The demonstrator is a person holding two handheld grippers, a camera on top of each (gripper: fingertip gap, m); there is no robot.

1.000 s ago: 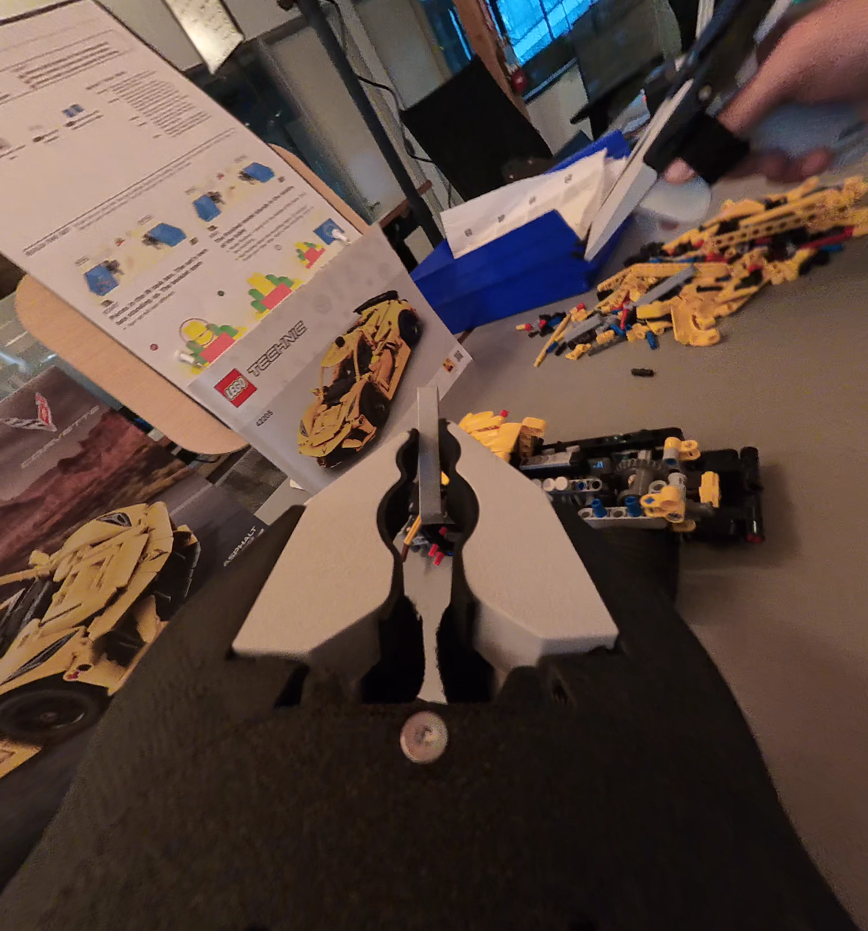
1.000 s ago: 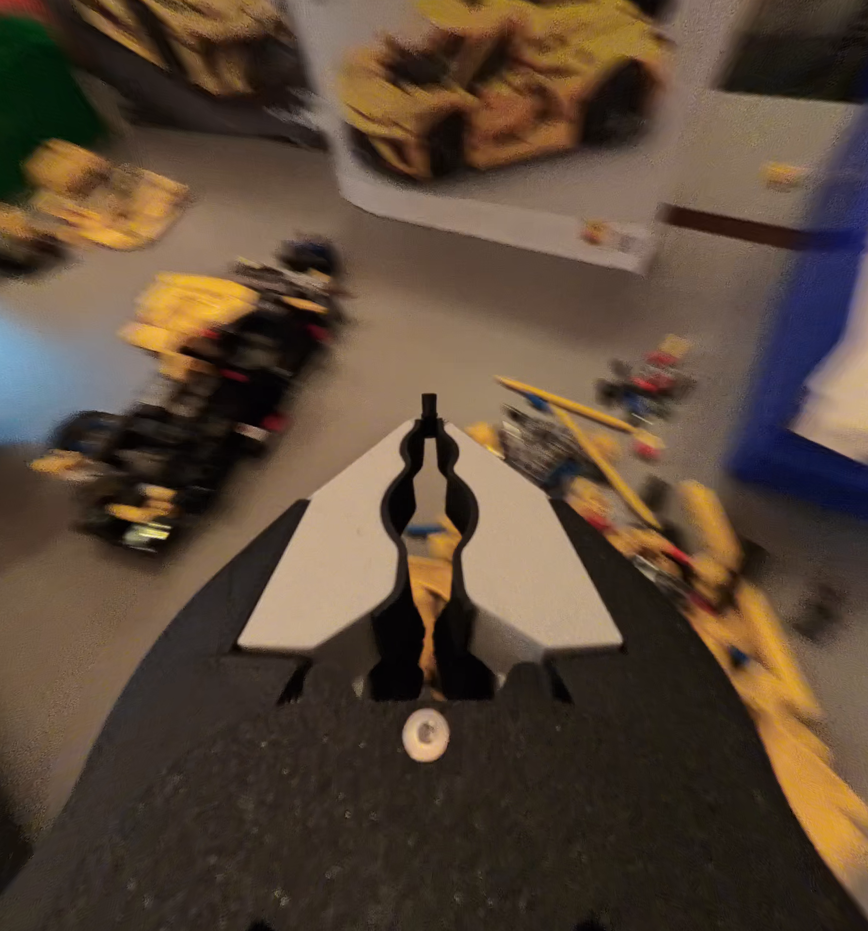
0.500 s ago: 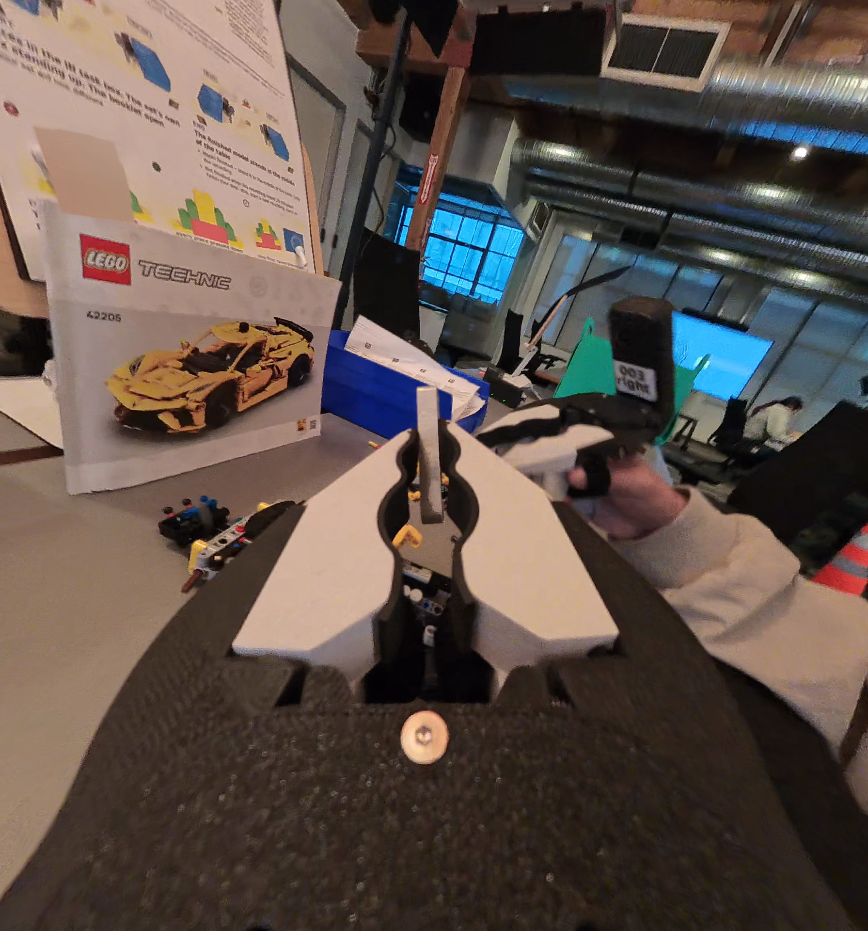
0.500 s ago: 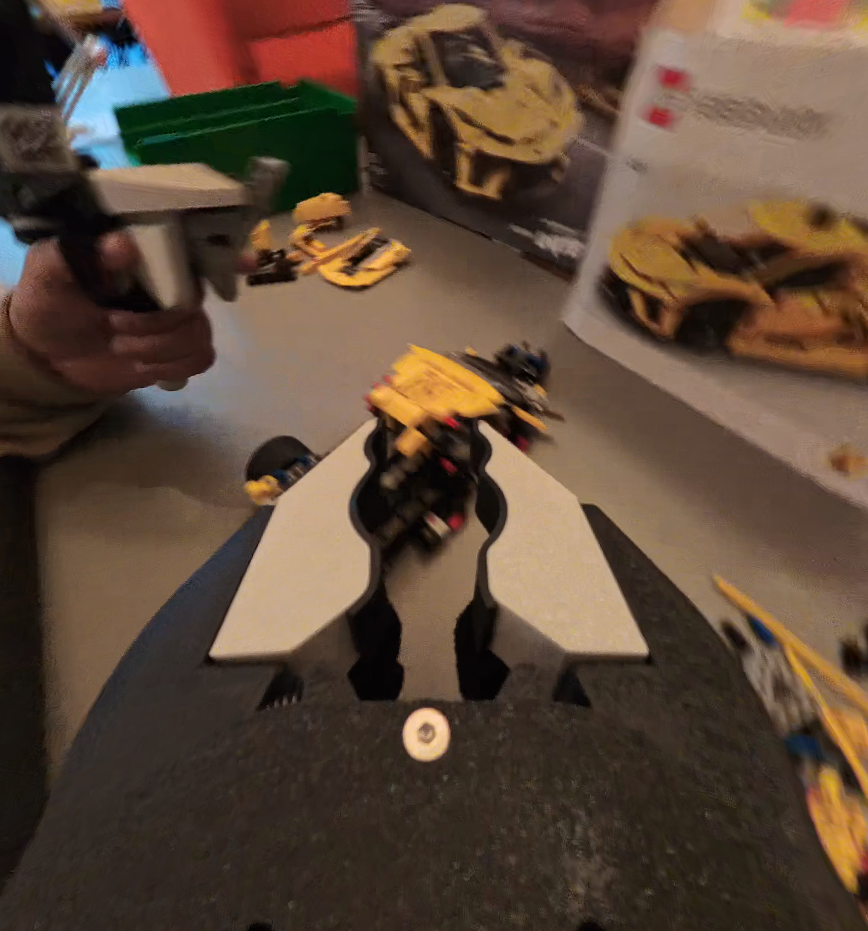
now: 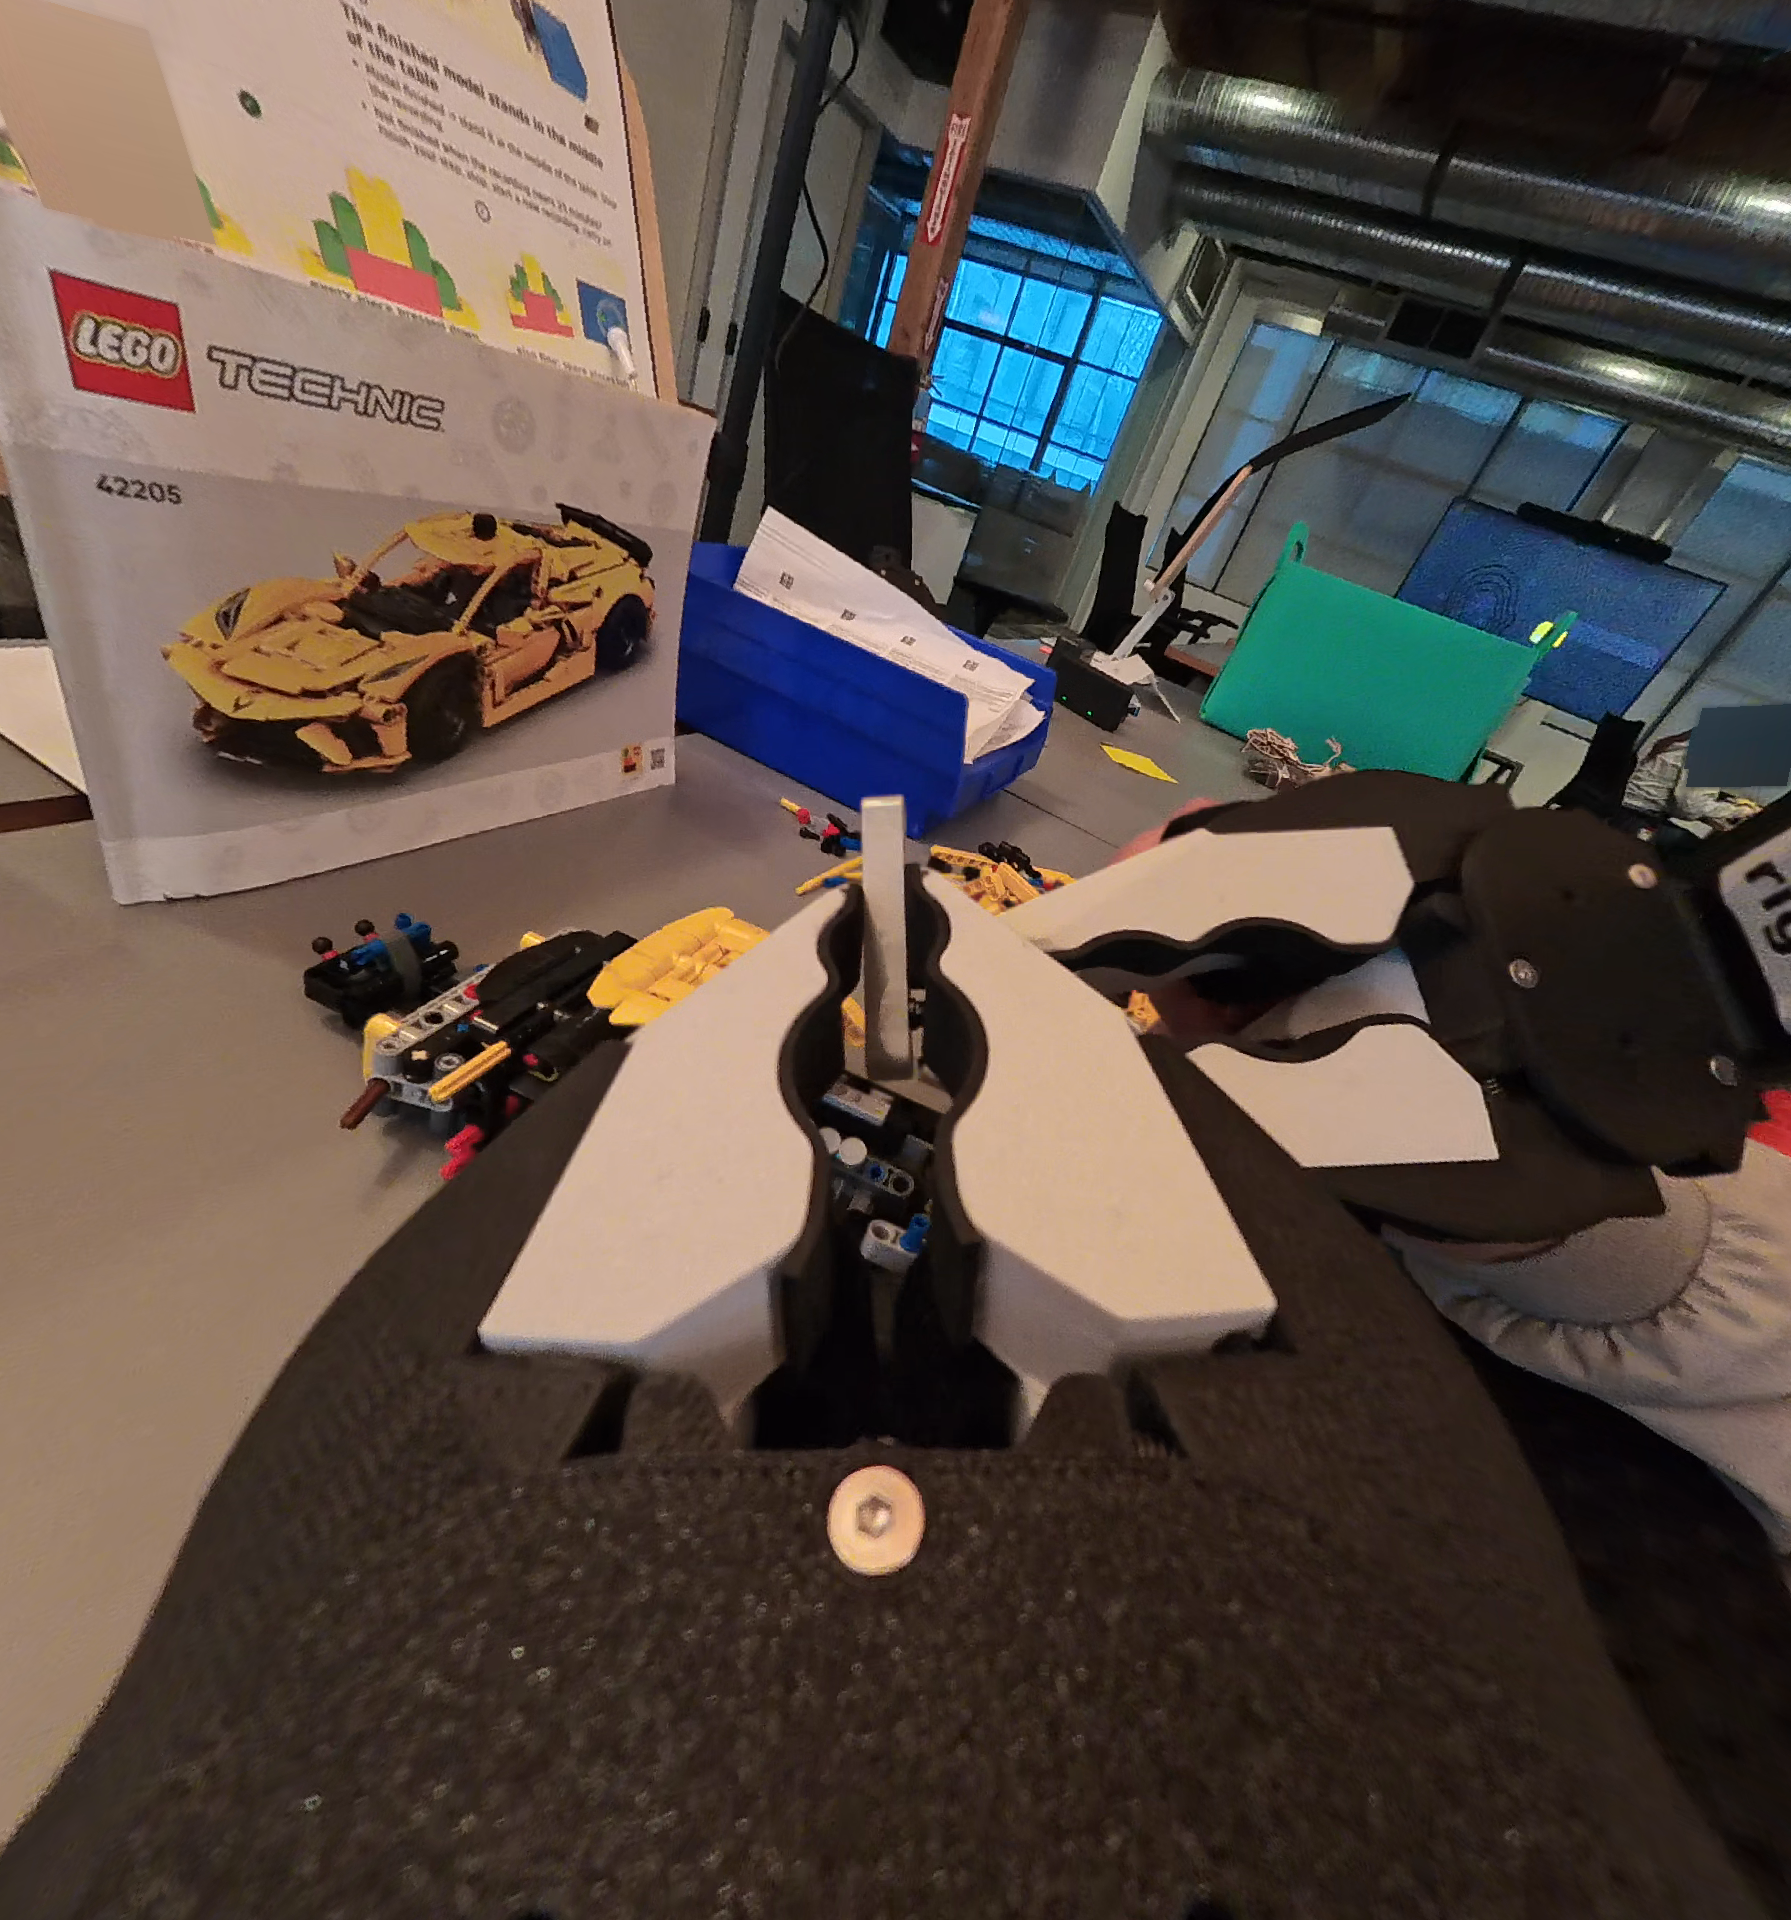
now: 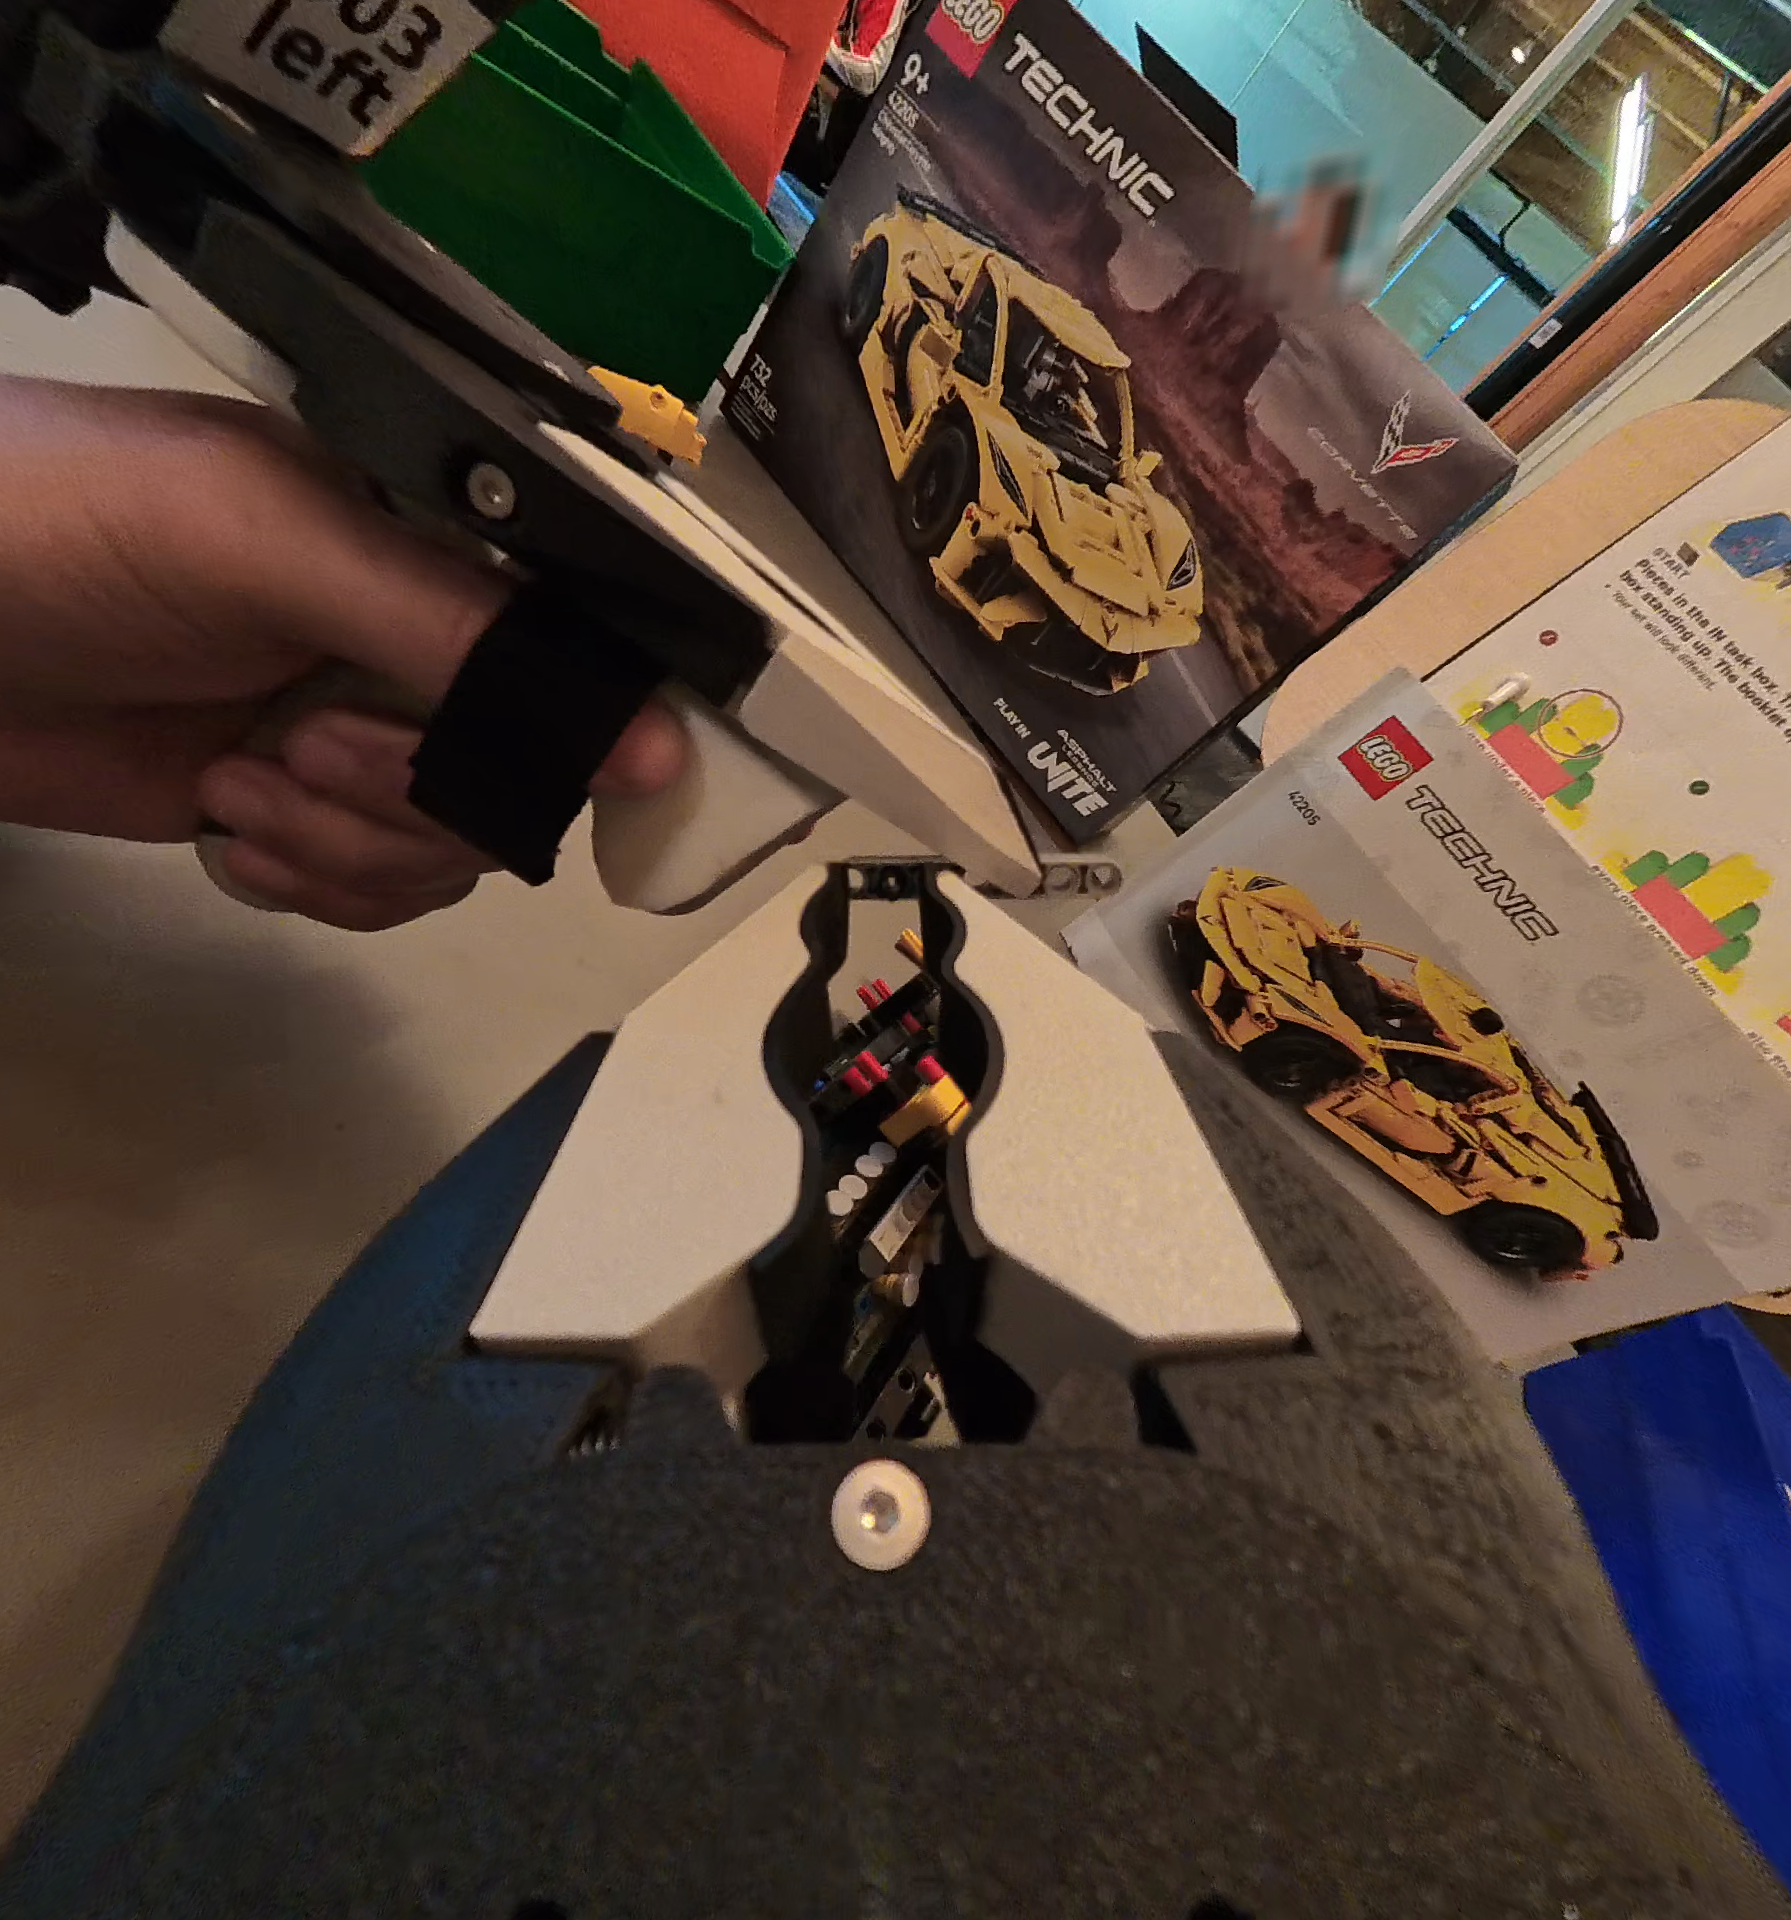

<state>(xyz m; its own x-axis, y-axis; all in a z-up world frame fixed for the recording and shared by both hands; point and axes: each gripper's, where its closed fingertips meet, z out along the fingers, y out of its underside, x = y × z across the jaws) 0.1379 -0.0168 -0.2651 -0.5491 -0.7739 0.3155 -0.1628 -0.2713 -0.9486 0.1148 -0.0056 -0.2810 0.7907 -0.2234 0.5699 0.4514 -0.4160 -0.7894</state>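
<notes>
The left gripper (image 5: 886, 904) is pinching a light grey beam (image 5: 886, 935), jaws pressed tight against its flat sides so it is sticking straight out beyond the tips. In the right wrist view that same beam (image 6: 1073, 879) is showing as a short grey bar with holes, poking out from the left gripper's tip. The right gripper (image 6: 891, 883) is closing on a black frame piece (image 6: 886, 881) at the top of the half-built car model (image 5: 486, 1023), jaws pinching it from both sides with a narrow gap left between them, and the model's red pins and yellow parts are showing in that gap below. The two grippers are meeting nose to nose, the beam sitting just beside the black frame piece; whether they are touching I cannot tell. The model is resting on the grey worktop (image 5: 143, 1091), right under both tools. A hand (image 6: 195, 665) is wrapping around the left gripper's handle, and a pale sleeve (image 5: 1597, 1340) is trailing behind the right one. Moving outward, loose yellow and black parts (image 5: 984, 868) are lying just behind the model. An instruction booklet (image 5: 371, 623) with a yellow car on its cover is standing upright behind them, a printed instruction sheet (image 6: 1722, 665) leaning behind it. A blue bin (image 5: 839, 717) holding papers is sitting near the booklet, the dark set box (image 6: 1099, 416) is standing farther along, and a green bin (image 6: 579, 208) is sitting beyond that.
</notes>
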